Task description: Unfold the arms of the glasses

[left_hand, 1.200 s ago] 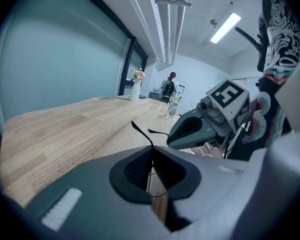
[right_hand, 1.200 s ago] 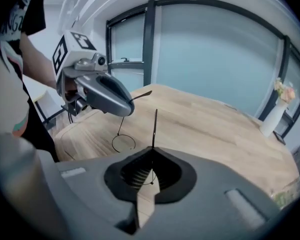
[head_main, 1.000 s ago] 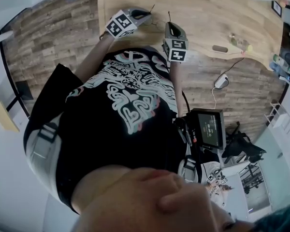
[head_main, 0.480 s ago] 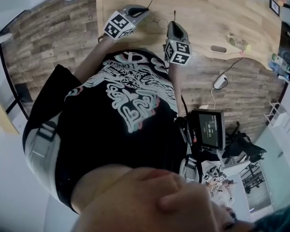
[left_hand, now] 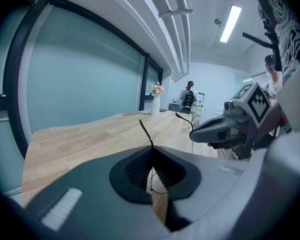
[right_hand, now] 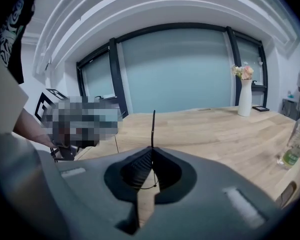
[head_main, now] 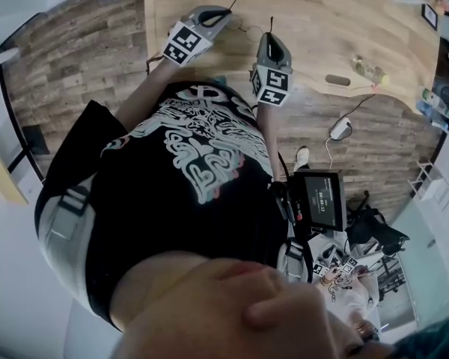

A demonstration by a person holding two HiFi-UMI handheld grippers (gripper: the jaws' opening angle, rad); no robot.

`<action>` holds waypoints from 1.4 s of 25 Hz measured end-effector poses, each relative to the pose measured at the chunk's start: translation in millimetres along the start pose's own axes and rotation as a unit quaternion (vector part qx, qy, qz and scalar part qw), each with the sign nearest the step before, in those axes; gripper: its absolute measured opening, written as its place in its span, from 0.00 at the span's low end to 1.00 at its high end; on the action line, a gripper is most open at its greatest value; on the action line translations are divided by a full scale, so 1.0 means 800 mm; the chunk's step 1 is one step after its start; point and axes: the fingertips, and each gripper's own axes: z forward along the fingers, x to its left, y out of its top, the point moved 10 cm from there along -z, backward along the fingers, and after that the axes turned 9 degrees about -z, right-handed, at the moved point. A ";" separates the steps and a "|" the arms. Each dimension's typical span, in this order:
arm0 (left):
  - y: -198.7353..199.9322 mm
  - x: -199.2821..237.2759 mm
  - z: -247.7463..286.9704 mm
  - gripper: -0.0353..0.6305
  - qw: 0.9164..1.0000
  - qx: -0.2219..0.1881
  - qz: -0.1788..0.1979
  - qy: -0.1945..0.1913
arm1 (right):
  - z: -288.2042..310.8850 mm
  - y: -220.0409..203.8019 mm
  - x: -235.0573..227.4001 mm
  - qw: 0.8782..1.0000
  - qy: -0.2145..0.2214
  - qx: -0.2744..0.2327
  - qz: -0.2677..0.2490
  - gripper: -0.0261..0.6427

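Note:
The glasses point(head_main: 248, 29) are a thin round wire pair, held over the wooden table point(head_main: 322, 21) between my two grippers. My left gripper point(head_main: 226, 13) is shut on one thin dark arm, whose tip point(left_hand: 145, 132) pokes out past the closed jaws, with a wire lens rim point(left_hand: 158, 185) showing below. My right gripper point(head_main: 270, 35) is shut on the other arm, whose tip point(right_hand: 153, 126) stands up from its jaws. In the left gripper view the right gripper point(left_hand: 212, 130) sits close by at the right. The left gripper point(right_hand: 82, 121) is under a mosaic patch in the right gripper view.
A small bottle point(head_main: 370, 68) and a dark oblong object point(head_main: 337, 79) lie near the table's right front edge. A white vase with flowers point(right_hand: 244, 98) stands far back. A screen device point(head_main: 322, 199) hangs at the person's waist. Another person point(left_hand: 189, 98) stands in the distance.
Both grippers and the glasses have shifted a little farther out over the table, and the gap between the grippers has grown slightly.

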 end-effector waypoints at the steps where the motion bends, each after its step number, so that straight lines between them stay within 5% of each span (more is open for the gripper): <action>1: 0.001 -0.002 -0.001 0.04 1.000 -0.003 0.002 0.003 | -0.001 0.001 0.000 1.000 -0.002 -0.003 -0.003 0.04; 35: 0.002 -0.007 -0.015 0.04 0.999 -0.002 0.019 0.033 | 0.001 0.001 0.006 1.000 0.020 -0.017 -0.008 0.04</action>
